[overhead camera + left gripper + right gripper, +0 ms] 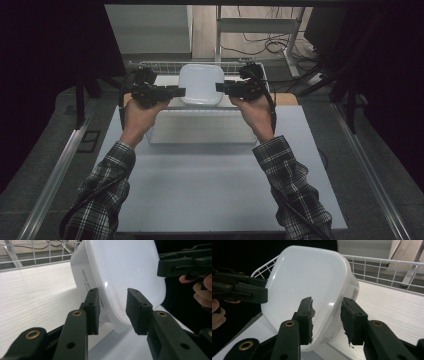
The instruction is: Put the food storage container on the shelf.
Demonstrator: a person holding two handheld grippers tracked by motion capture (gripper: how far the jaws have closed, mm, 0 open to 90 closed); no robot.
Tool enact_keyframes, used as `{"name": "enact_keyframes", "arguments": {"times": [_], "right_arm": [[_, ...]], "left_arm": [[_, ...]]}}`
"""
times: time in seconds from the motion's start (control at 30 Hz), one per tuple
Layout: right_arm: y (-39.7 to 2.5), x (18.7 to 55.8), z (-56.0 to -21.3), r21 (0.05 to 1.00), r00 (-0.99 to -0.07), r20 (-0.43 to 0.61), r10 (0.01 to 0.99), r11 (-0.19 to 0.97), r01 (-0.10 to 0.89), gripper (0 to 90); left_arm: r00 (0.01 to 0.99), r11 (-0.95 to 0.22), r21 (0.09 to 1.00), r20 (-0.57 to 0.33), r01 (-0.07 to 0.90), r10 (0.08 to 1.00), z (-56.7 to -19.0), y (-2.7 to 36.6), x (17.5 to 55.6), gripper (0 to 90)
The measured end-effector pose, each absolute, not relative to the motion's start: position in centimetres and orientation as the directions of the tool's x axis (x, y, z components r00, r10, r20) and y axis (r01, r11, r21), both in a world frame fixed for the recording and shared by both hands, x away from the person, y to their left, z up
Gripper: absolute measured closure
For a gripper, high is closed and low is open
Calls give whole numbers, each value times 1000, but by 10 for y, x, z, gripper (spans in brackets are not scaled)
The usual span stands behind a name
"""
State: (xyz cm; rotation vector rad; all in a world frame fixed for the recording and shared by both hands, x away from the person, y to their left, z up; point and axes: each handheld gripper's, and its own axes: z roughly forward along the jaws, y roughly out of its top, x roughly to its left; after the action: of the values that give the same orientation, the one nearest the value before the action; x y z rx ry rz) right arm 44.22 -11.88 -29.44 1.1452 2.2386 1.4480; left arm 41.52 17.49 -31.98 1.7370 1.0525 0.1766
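Observation:
A white plastic container (pixel 201 84) with a smooth lid hangs between my two grippers over a white wire basket (pixel 150 64). My left gripper (pixel 182 91) is shut on its left edge and my right gripper (pixel 218 86) is shut on its right edge. In the left gripper view the container (pixel 125 272) fills the gap of the left gripper (pixel 112 311), one jaw on the printed side wall and one on the lid. In the right gripper view the right gripper (pixel 327 318) grips the container (pixel 307 282) the same way. Each view shows the other gripper (pixel 180 265) (pixel 244 291) across the lid.
The basket's wire wall (pixel 37 257) (pixel 387 267) rises behind the container, above a pale wood-grain floor (pixel 32 295). The basket stands at the far end of a grey table (pixel 210 185). Cables and a metal frame (pixel 260 25) lie on the floor beyond.

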Motion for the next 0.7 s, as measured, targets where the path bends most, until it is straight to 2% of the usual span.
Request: {"name": "enact_keyframes", "arguments": {"times": [0.17,0.43,0.7], "right_arm": [[-118,447,-296,856,-651,177,738,211,472,555],[-117,451,-298,859,-637,174,751,202,471,556],[-116,455,-299,859,-625,180,759,188,476,559]], "left_arm": [[596,-55,823,-361,565,717,-320,174,419,606],[590,-45,819,-373,572,716,-320,175,430,587],[571,-79,825,-314,559,758,-313,171,436,563]]}}
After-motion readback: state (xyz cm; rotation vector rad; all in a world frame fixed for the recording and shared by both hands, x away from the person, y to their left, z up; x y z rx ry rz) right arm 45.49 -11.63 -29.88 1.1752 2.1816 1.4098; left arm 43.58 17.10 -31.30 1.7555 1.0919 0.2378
